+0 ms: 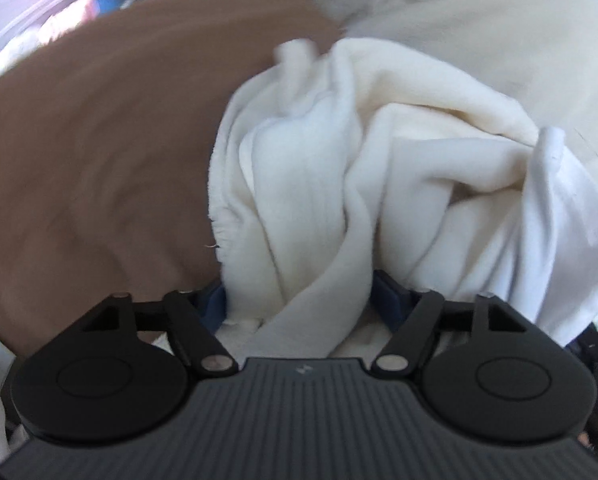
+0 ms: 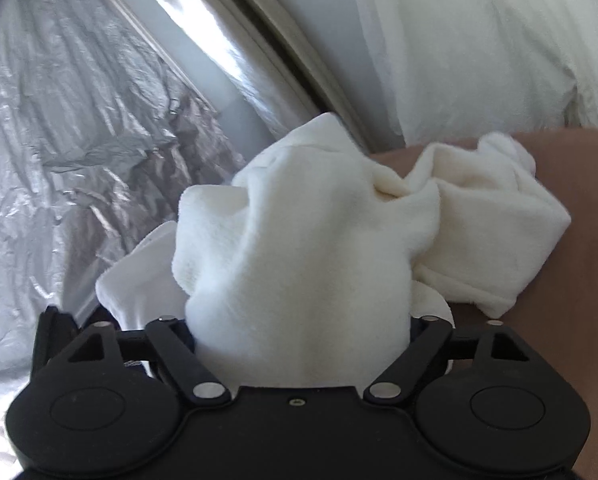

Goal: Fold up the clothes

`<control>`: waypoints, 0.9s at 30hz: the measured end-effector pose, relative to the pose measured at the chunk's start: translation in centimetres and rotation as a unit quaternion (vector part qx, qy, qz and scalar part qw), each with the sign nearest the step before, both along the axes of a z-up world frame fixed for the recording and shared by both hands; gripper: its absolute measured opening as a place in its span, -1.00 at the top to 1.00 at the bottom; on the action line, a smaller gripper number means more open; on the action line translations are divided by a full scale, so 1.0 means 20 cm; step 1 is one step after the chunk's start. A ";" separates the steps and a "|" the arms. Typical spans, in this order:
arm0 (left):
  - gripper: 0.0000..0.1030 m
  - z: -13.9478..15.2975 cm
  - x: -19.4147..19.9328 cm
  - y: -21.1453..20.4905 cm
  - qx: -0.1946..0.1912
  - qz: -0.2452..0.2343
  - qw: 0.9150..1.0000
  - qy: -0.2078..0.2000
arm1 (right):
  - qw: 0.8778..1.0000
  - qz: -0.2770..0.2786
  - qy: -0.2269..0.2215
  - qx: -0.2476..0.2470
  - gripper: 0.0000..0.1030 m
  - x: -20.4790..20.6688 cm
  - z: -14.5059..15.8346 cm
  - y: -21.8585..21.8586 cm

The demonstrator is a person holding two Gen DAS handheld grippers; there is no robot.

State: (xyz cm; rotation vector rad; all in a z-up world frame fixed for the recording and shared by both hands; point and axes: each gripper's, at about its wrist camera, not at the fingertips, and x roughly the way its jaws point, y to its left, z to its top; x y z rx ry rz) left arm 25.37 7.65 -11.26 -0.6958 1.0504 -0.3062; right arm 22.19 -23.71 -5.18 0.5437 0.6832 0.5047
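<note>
Both the left gripper (image 1: 299, 300) and right gripper (image 2: 301, 332) are clamped on the bunched cream fleece garment (image 1: 359, 168), lifted over the flat brown surface (image 1: 99, 140), beside crinkled silver foil sheeting (image 2: 79, 140).

It looks like a bedroom in a home. A brown sheet (image 1: 99, 152) covers a bed, a big white pillow (image 2: 479, 40) lies on it, and crinkly silver foil (image 2: 59, 140) hangs nearby.

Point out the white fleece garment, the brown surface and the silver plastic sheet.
white fleece garment (image 1: 339, 168): left wrist view, bunched middle folds.
brown surface (image 1: 99, 140): left wrist view, bare part.
silver plastic sheet (image 2: 79, 140): right wrist view, crinkled middle.
</note>
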 end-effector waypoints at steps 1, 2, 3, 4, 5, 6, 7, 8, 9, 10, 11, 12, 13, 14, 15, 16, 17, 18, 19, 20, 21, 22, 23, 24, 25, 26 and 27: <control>-0.28 0.05 -0.02 -0.02 -0.006 -0.008 1.000 -0.014 | 1.000 0.005 -0.004 0.006 -0.62 -0.03 0.03 -0.02; -0.27 0.11 -0.04 -0.02 -0.018 -0.015 0.999 -0.027 | 1.000 0.007 -0.009 0.027 -0.62 -0.05 0.07 -0.04; -0.27 0.16 -0.06 -0.02 -0.035 -0.021 0.998 -0.038 | 0.999 0.010 -0.014 0.048 -0.62 -0.08 0.11 -0.06; -0.27 0.21 -0.08 -0.03 -0.051 -0.030 0.997 -0.048 | 0.998 0.012 -0.025 0.052 -0.62 -0.11 0.16 -0.08; -0.26 0.26 -0.09 -0.04 -0.065 -0.039 0.995 -0.058 | 0.998 0.017 -0.043 0.050 -0.62 -0.15 0.24 -0.11; -0.26 0.31 -0.12 -0.05 -0.075 -0.049 0.993 -0.072 | 0.997 0.019 -0.056 0.046 -0.62 -0.19 0.32 -0.12; -0.23 0.37 -0.14 -0.07 -0.081 -0.059 0.991 -0.086 | 0.996 0.022 -0.069 0.042 -0.62 -0.23 0.39 -0.14; -0.13 0.44 -0.17 -0.10 -0.086 -0.070 0.989 -0.101 | 0.996 0.024 -0.082 0.038 -0.62 -0.26 0.46 -0.15; -0.01 0.50 -0.21 -0.13 -0.086 -0.084 0.986 -0.118 | 0.995 0.024 -0.090 0.033 -0.62 -0.30 0.53 -0.17; 0.03 0.56 -0.25 -0.15 -0.084 -0.096 0.983 -0.134 | 0.995 0.024 -0.098 0.028 -0.62 -0.33 0.60 -0.19; 0.06 0.62 -0.29 -0.18 -0.081 -0.108 0.980 -0.149 | 0.994 0.024 -0.105 0.023 -0.62 -0.36 0.67 -0.21; 0.06 0.69 -0.32 -0.21 -0.077 -0.116 0.977 -0.162 | 0.993 0.023 -0.111 0.019 -0.62 -0.39 0.72 -0.22; 0.06 0.75 -0.34 -0.23 -0.073 -0.123 0.974 -0.174 | 0.993 0.022 -0.118 0.018 -0.61 -0.43 0.77 -0.24; 0.06 0.77 -0.37 -0.26 -0.075 -0.130 0.972 -0.180 | 0.992 0.019 -0.123 0.020 -0.61 -0.47 0.81 -0.26; 0.06 0.80 -0.40 -0.28 -0.077 -0.137 0.970 -0.186 | 0.992 0.016 -0.124 0.022 -0.61 -0.50 0.85 -0.29; 0.06 0.83 -0.42 -0.30 -0.078 -0.144 0.967 -0.192 | 0.992 0.014 -0.125 0.024 -0.61 -0.52 0.88 -0.32; 0.06 0.86 -0.45 -0.33 -0.080 -0.152 0.965 -0.198 | 0.992 0.011 -0.125 0.026 -0.61 -0.55 0.91 -0.35; 0.06 0.87 -0.46 -0.35 -0.081 -0.160 0.964 -0.196 | 0.992 0.008 -0.122 0.022 -0.61 -0.58 0.92 -0.37; 0.06 0.86 -0.49 -0.38 -0.081 -0.171 0.963 -0.194 | 0.993 0.004 -0.119 0.017 -0.61 -0.61 0.94 -0.39; 0.10 0.82 -0.51 -0.41 -0.080 -0.181 0.961 -0.191 | 0.993 0.001 -0.116 0.012 -0.61 -0.63 0.95 -0.40; 0.11 0.78 -0.53 -0.46 -0.076 -0.195 0.960 -0.187 | 0.994 -0.002 -0.107 0.004 -0.61 -0.68 0.96 -0.42; 0.11 0.76 -0.56 -0.51 -0.071 -0.207 0.958 -0.184 | 0.995 -0.004 -0.098 -0.003 -0.61 -0.72 0.97 -0.44; 0.11 0.75 -0.59 -0.57 -0.059 -0.214 0.957 -0.186 | 0.996 -0.006 -0.088 -0.006 -0.61 -0.77 0.97 -0.46; 0.11 0.75 -0.62 -0.63 -0.048 -0.222 0.956 -0.187 | 0.997 -0.009 -0.080 0.000 -0.61 -0.83 0.94 -0.51; 0.11 0.74 -0.65 -0.69 -0.036 -0.229 0.954 -0.189 | 0.997 -0.012 -0.072 0.006 -0.61 -0.89 0.92 -0.56; 0.11 0.74 -0.68 -0.75 -0.025 -0.236 0.953 -0.190 | 0.998 -0.015 -0.064 0.012 -0.61 -0.95 0.89 -0.61; 0.11 0.73 -0.72 -0.81 -0.011 -0.243 0.950 -0.193 | 0.998 -0.017 -0.056 0.018 -0.61 -1.01 0.86 -0.66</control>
